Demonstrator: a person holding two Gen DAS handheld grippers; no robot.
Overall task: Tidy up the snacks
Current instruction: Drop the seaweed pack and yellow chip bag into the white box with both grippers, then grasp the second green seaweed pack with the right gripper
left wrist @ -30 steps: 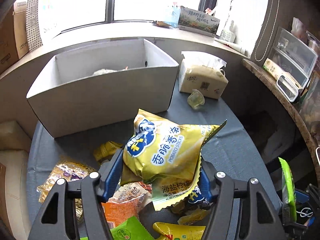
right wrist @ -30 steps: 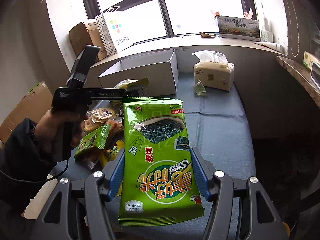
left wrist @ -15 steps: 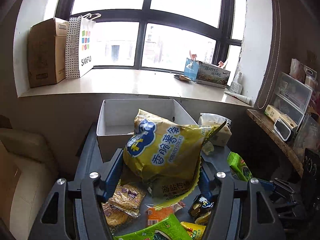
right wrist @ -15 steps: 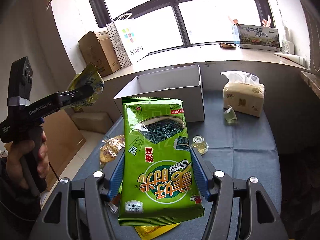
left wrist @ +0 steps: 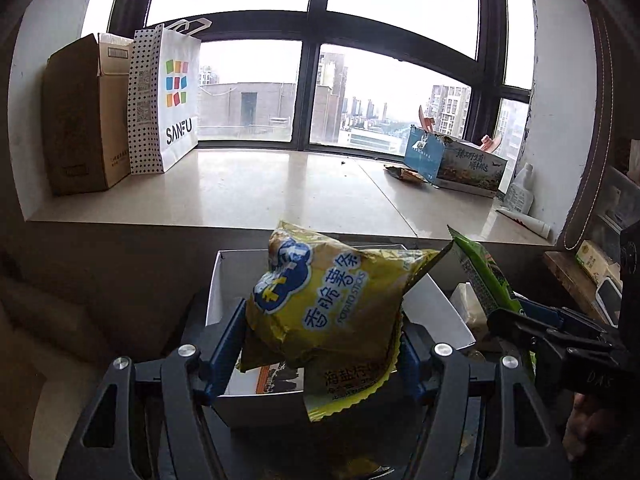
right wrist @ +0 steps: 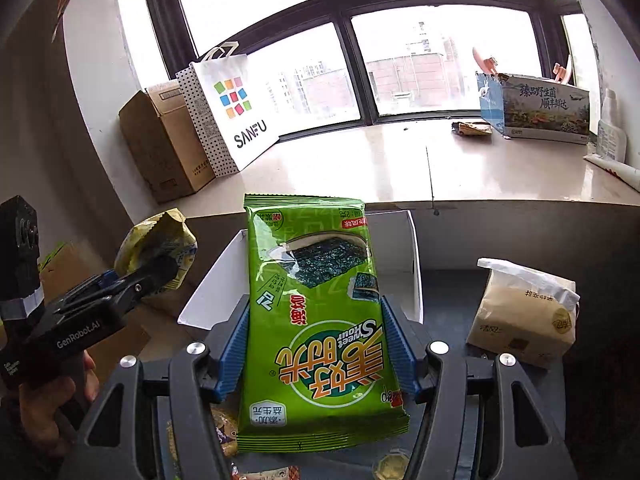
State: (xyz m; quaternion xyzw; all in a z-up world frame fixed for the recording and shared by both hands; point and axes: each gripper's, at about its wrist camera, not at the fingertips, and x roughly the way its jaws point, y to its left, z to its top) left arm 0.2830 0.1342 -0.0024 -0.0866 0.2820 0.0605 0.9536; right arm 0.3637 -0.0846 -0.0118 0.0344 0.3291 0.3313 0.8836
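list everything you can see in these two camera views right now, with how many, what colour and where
potato sticks bag: 1, yellow, held in the left tool, above the box
seaweed snack pack: 1, green, held in the right tool
open box: 1, white, on the table below the windowsill
tissue pack: 1, beige, on the table right of the box
SANFU paper bag: 1, white with dots, on the windowsill, left
cardboard carton: 1, brown, left of the paper bag
printed box: 1, blue and green, on the windowsill, right
windowsill: 1, cream, under the window
left tool: 1, black with blue pads, shut on the yellow bag
right tool: 1, black with blue pads, shut on the green pack
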